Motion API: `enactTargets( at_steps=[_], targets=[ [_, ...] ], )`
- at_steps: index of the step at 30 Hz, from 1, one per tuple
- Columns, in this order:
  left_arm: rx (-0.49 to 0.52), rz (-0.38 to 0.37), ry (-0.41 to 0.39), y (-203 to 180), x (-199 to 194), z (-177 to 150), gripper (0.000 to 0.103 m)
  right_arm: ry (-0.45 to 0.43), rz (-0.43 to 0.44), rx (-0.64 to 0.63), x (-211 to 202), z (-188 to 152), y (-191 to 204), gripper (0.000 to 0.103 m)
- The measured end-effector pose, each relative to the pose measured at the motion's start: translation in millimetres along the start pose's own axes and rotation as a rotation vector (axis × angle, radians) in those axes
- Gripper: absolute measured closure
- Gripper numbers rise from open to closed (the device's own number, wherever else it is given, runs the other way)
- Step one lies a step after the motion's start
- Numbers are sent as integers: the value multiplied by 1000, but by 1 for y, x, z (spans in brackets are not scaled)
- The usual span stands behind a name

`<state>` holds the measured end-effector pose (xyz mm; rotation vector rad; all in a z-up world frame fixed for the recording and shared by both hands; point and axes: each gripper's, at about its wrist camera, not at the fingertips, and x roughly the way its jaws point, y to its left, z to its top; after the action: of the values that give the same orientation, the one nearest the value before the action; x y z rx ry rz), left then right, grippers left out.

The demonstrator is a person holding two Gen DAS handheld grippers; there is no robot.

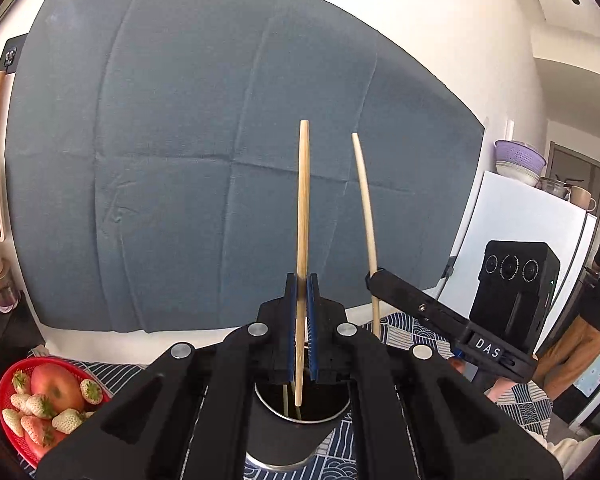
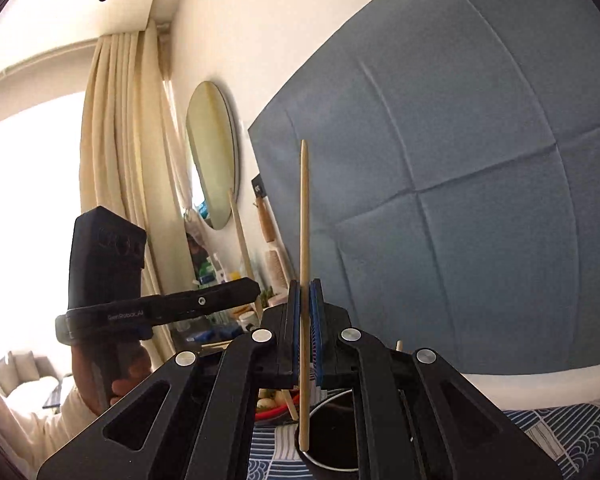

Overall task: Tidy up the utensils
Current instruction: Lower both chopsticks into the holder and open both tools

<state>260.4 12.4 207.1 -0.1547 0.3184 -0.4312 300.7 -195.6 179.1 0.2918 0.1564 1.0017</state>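
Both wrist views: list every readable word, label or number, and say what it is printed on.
"DAS": white letters on the right gripper body, seen in the left wrist view.
"GenRoboticAI", roughly: faint, blurred print on the left gripper body, seen in the right wrist view; the reading is uncertain.
Nothing else is legible.

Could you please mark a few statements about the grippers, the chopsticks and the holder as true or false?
1. The left gripper is shut on a chopstick. True.
2. The right gripper is open and holds nothing. False: it clamps a second chopstick.
3. Both chopsticks stand roughly upright. True.
4. The red basket holds only bananas. False: it holds strawberries and a rounder red fruit.
5. The left chopstick's lower end hangs over the round holder. True.
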Motion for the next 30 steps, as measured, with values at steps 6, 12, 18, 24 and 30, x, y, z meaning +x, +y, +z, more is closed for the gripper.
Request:
enactTargets(
  at_steps=[6, 12, 18, 24, 30],
  targets=[
    [-18, 5, 31, 10, 21, -13, 98, 32, -37, 25, 20, -16, -16, 98],
    [-42, -17, 71, 20, 37, -24, 98, 91, -82, 1, 39, -26, -24, 98],
    [0, -2, 103, 13, 47, -34, 98, 145, -100, -34, 38, -32, -25, 98],
    [4, 12, 119, 10, 49, -45, 98, 182, -105, -69, 35, -35, -20, 98],
    [-1, 63, 105, 4, 39, -44, 86, 159, -127, -84, 21, -28, -11, 95]
  ],
)
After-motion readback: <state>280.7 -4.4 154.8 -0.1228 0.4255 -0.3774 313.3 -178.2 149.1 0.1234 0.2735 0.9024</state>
